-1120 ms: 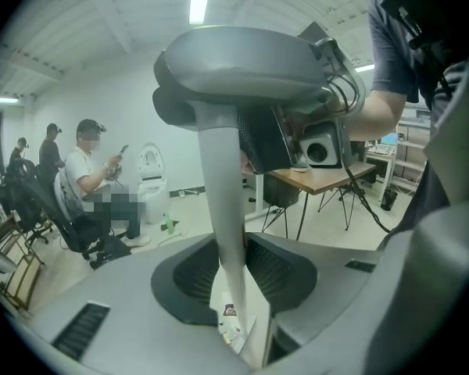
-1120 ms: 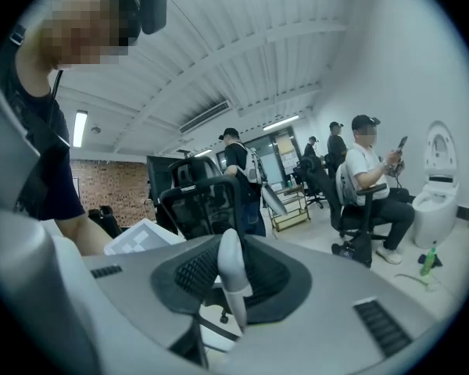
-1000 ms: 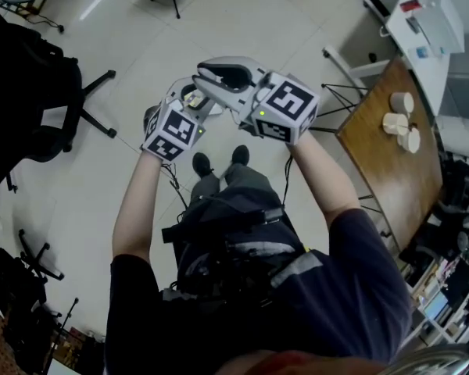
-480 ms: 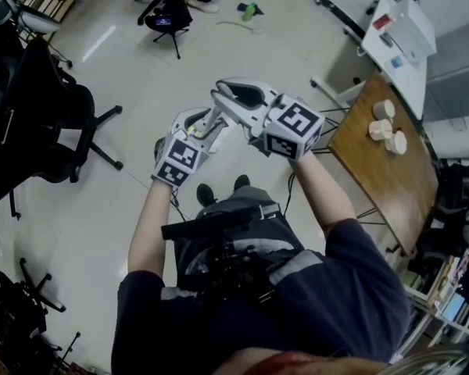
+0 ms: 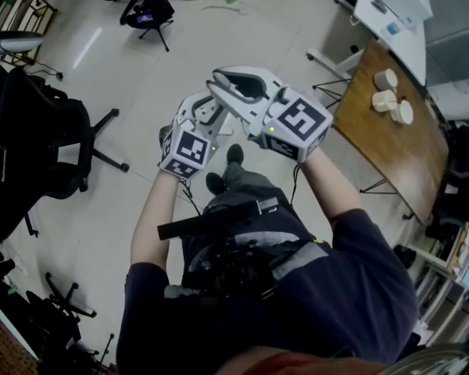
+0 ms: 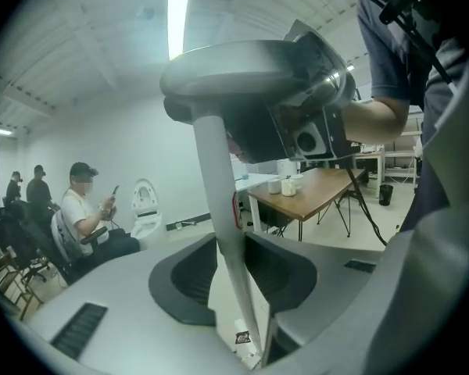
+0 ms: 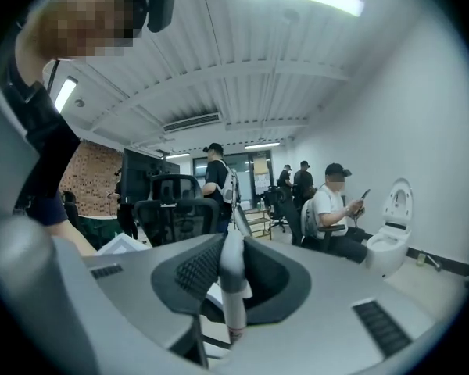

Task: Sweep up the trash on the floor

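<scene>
The left gripper (image 6: 238,287) and right gripper (image 7: 230,283) are being raised, the left jaws being closed on the pale handle (image 6: 219,201) between them.

**Right gripper** (image 7: 233,270): pale grey shell, dark grey ribbed pads, cube of black-and-white square markers with a small green light.
**Pole** (image 6: 219,201): off-white.
**Floor** (image 5: 141,76): glossy cream.
**Table** (image 5: 391,158): mid-brown wood grain, carrying white cups (image 5: 385,100).
**Office chair** (image 5: 39,147): black.
**Person's shirt** (image 5: 359,287): dark navy.
</scene>
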Tool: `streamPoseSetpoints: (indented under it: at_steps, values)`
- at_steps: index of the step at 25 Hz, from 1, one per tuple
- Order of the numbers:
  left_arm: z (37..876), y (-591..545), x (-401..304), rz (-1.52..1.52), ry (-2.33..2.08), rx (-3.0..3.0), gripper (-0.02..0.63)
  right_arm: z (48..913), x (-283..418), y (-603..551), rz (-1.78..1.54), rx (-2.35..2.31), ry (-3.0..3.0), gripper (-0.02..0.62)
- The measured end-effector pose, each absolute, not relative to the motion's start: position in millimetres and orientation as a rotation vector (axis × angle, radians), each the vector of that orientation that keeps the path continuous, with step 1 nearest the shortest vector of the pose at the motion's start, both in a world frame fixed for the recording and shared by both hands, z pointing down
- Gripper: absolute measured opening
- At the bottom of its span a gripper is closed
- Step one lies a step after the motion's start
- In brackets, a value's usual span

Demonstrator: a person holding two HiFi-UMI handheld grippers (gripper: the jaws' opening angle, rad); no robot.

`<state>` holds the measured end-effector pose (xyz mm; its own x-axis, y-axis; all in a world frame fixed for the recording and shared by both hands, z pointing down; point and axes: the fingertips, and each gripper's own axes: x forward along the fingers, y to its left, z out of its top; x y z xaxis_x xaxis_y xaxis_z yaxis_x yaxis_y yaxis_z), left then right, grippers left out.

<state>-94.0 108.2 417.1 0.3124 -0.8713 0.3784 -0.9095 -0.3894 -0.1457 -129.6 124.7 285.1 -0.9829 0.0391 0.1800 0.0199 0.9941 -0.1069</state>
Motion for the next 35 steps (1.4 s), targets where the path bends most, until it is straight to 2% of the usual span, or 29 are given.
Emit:
streamPoseSetpoints:
  at_steps: [8, 13, 18, 27, 35]
  values:
    - [404, 32, -67, 0.629, -1.504, 2.63, 0.104, 268, -96, 52, 0.136, 0.086, -3.062, 0.1]
    - [417, -17, -54, 0.798, -1.489, 2.613, 0.106, 277, -77, 1, 0.219, 0.124, -3.082, 0.1]
    - [418, -57, -48, 0.778, -1.54, 2.559, 0.106, 278, -67, -41, 0.239, 0.205, -3.111, 0.1]
    - [418, -79, -36, 0.782, -1.437, 2.631, 0.106, 277, -55, -68, 0.262, 0.497, -3.1, 0.1]
    - [422, -72, -54, 0.728, -1.091, 2.851, 0.106, 283, -84, -60, 0.144, 0.891, -2.967, 0.101]
